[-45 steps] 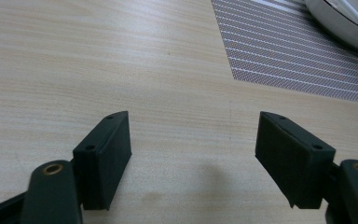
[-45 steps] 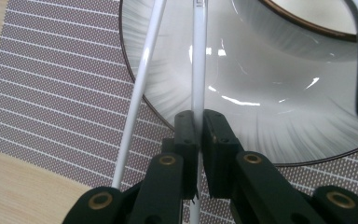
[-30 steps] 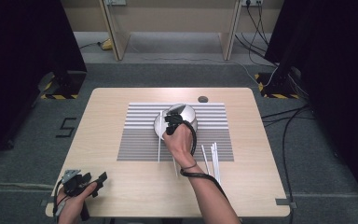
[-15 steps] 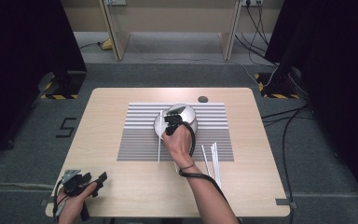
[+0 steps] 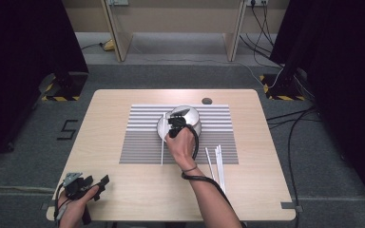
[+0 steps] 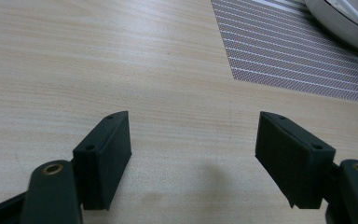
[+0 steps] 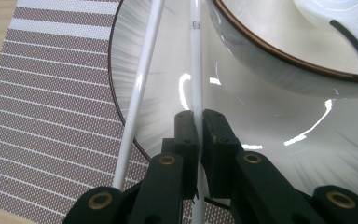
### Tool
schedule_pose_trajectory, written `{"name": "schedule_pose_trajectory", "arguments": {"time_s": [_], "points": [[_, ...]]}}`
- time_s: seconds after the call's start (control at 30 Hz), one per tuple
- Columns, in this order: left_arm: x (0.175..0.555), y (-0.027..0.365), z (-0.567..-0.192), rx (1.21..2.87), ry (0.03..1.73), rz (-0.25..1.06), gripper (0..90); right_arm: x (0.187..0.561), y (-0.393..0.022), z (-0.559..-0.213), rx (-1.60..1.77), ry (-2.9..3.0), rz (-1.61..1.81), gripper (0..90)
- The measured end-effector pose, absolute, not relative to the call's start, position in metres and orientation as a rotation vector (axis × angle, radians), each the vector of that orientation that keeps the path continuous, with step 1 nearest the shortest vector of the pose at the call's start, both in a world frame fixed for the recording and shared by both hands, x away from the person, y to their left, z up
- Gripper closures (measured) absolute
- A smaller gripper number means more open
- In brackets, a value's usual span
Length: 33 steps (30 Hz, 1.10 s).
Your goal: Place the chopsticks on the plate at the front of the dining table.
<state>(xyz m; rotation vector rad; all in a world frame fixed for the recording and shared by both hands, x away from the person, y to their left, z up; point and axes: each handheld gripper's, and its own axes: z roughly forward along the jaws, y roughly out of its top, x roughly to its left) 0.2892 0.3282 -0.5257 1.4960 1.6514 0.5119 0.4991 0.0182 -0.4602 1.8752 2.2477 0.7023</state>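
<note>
bowl (image 6: 349, 23): cut by frame edge | clamped chopstick (image 7: 196, 70): lower end hidden

Striped placemat (image 5: 142, 142) on a wooden table (image 5: 104, 123), small dark disc (image 5: 206, 100) near its far edge.

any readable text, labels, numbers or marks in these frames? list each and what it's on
"5": dark figure on the grey floor, left of the table.
Small dark mark on the white chopstick clamped in the right gripper, over the plate: too small to read.
Nothing legible on the striped placemat, the bowl or the left gripper.
</note>
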Motion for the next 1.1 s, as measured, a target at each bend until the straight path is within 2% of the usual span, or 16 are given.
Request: {"name": "schedule_pose_trajectory", "arguments": {"time_s": [1.1], "points": [[0.2892,0.3284,-0.5257,1.495,1.651,0.509,25.7,0.5048,0.0265,-0.4581,1.862,2.197,0.776,85.4]]}}
